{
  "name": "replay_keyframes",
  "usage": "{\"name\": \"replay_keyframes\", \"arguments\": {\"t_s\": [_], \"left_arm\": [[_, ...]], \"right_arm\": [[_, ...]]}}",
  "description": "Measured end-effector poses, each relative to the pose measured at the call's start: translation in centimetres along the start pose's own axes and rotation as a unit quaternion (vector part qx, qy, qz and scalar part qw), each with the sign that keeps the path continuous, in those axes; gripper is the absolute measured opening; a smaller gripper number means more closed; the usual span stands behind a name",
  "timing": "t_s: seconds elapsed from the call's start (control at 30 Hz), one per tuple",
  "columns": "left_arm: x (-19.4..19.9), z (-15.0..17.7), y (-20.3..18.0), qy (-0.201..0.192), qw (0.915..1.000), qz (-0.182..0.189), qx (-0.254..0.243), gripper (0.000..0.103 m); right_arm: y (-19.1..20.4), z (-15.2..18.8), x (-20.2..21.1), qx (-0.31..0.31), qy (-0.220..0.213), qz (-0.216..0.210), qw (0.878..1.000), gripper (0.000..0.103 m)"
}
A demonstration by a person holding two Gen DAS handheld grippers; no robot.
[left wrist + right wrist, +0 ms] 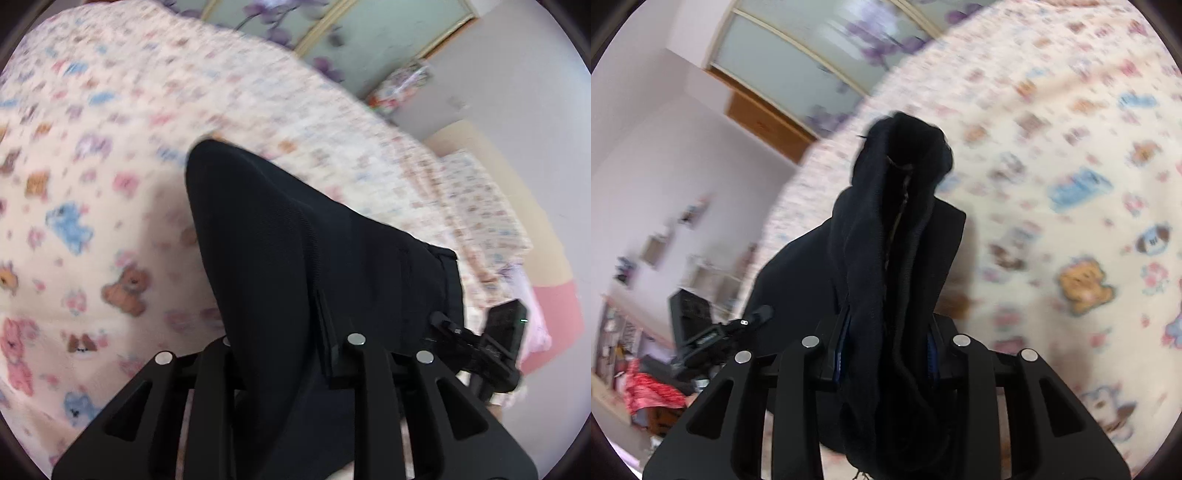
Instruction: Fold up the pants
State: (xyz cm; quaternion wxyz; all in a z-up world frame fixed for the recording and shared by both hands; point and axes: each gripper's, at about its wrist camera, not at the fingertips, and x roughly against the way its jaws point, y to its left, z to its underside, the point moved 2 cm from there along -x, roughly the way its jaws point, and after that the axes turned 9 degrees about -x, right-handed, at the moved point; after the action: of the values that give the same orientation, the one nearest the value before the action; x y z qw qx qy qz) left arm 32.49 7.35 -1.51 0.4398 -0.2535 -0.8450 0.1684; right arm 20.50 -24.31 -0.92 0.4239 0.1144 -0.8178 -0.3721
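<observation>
Two grippers: both clamped on the same black pants, held up off the bed.
Left gripper (291,354): jaws pressed on a smooth fold of the pants (280,236); cloth bulges forward past the fingers.
Right gripper (886,350): jaws squeezing a thick bunched wad of the pants (894,229), blue pads at either side.
Bed (110,155): cartoon-animal cover beneath, blurred.
Other gripper in view: right gripper (498,350) near the pants' far hem.

Bed surface, cream animal-print fleece blanket (92,155), wide open ahead and to both sides. Black knit pants (280,240) bunched in front of each gripper block the near centre. White wall (517,92) bounds one bed edge.
</observation>
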Motion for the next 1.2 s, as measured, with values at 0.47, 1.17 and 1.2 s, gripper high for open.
{"name": "replay_keyframes", "arguments": {"t_s": [0.47, 1.17, 1.2], "left_arm": [[8.7, 3.7, -1.0, -0.131, 0.9686, -0.206, -0.046, 0.095], [0.5, 11.9, -7.8, -0.056, 0.9474, -0.271, -0.162, 0.101], [0.5, 12.0, -7.5, -0.059, 0.949, -0.266, -0.158, 0.101]], "right_arm": [[3.6, 4.7, 6.4, 0.13, -0.138, 0.124, 0.974, 0.057], [6.1, 13.8, -0.5, 0.268, -0.117, 0.311, 0.904, 0.06], [6.0, 13.8, -0.5, 0.27, -0.12, 0.31, 0.904, 0.06]]}}
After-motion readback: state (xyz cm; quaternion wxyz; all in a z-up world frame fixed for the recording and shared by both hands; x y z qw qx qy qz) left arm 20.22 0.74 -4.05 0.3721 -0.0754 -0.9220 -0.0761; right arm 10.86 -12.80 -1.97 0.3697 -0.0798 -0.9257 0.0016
